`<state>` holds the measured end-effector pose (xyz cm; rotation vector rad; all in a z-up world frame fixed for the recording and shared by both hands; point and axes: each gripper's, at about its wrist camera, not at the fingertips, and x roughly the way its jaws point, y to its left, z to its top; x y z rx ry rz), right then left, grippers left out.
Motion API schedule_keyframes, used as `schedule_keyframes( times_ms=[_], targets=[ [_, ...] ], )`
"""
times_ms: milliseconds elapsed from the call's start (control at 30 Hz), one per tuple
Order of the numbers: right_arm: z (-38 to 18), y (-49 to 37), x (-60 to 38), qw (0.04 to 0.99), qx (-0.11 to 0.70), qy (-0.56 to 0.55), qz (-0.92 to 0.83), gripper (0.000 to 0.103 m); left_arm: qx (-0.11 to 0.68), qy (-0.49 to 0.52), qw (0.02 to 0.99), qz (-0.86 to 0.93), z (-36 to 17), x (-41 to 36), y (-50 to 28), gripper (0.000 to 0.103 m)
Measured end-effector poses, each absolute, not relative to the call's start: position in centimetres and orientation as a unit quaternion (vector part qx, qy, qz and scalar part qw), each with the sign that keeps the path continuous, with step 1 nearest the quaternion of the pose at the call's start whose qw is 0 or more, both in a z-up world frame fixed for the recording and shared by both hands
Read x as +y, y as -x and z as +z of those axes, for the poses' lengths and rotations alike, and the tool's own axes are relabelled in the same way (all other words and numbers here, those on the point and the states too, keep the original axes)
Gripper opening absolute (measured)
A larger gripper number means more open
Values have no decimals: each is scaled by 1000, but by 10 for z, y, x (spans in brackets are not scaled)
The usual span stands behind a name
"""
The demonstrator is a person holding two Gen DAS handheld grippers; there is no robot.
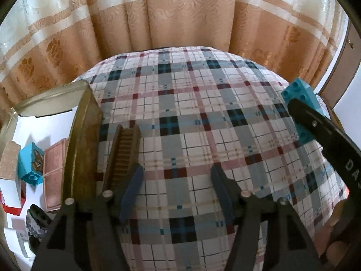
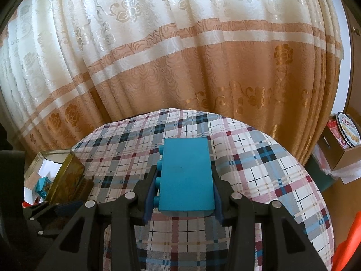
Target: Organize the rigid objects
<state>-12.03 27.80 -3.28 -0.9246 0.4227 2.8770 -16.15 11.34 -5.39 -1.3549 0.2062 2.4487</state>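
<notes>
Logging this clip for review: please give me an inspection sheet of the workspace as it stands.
Surface: plaid tablecloth, mostly bare.
Job's things: large blue brick in the right gripper; gold tin, open, holding a small blue brick and pink blocks.
Clutter: wooden comb-like piece beside the tin.
Grippers: left gripper empty, jaws apart; right jaws closed on the brick.
Cables: nothing seen.
Surroundings: curtain behind; cardboard box with a cookie tin at right.
</notes>
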Motion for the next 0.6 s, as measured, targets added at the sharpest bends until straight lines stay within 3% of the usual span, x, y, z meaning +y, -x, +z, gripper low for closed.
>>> schedule_keyframes(
  times_ms=[33,67,100,200,600],
  targets=[
    [-33,120,278,45,138,303,942,45,60,474,173,861,-50,110,161,23],
    [-33,120,278,46,138,303,942,45,50,478,179,859,-50,108,162,10],
    [-33,120,278,46,138,302,942,45,29,487,189,852,-48,103,165,4],
    [-33,120,278,46,139,302,942,45,-13,497,210,842,-47,91,166,5],
    [-30,118,281,42,141,295,944,45,-38,456,270,847,-11,88,154,5]
  ],
)
